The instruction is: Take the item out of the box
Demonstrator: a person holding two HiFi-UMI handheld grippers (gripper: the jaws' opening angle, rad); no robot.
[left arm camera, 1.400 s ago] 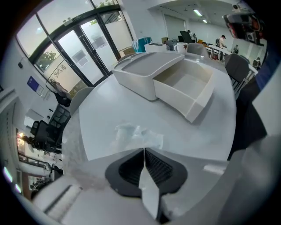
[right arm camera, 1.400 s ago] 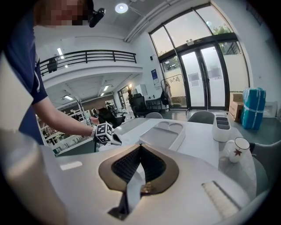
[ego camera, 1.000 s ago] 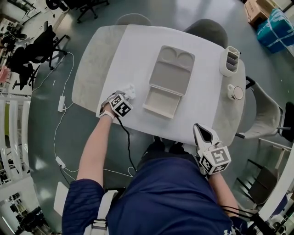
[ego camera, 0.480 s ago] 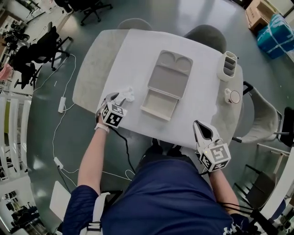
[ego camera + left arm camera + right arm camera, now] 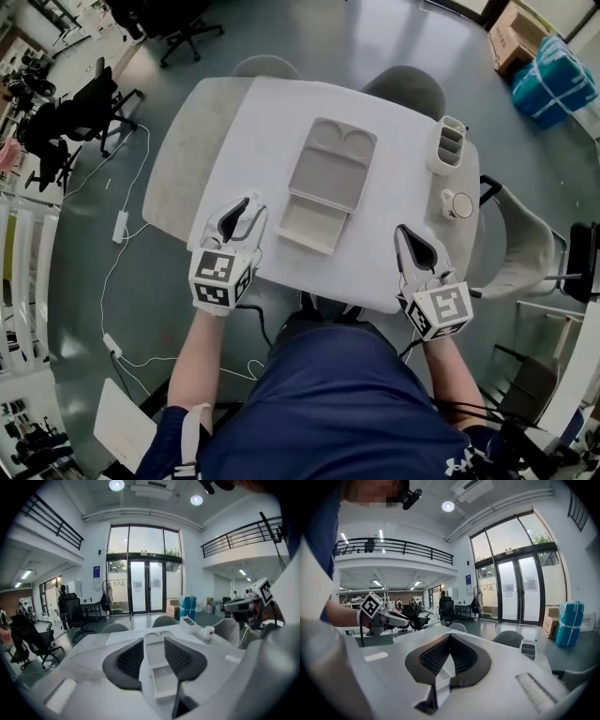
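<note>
Lower left of the head view, the left gripper (image 5: 248, 210) has come up off the table (image 5: 403, 202), jaws apart after just easing in a bit, nothing between them. The small white item it left beside the box (image 5: 330, 176) is now hidden behind it, and the box looks empty, so I'd say basically done. Right gripper (image 5: 406, 239) hangs pinched together at lower right. A divided holder (image 5: 448, 142) and a cup (image 5: 457, 203) sit upper right, nothing's in the way.

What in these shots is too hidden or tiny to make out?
- Organizer contents: too small in the head view.
- Round white thing near it: head view, too small and washed out to identify.
- Blue bundle: cut off by the head view's right edge.
</note>
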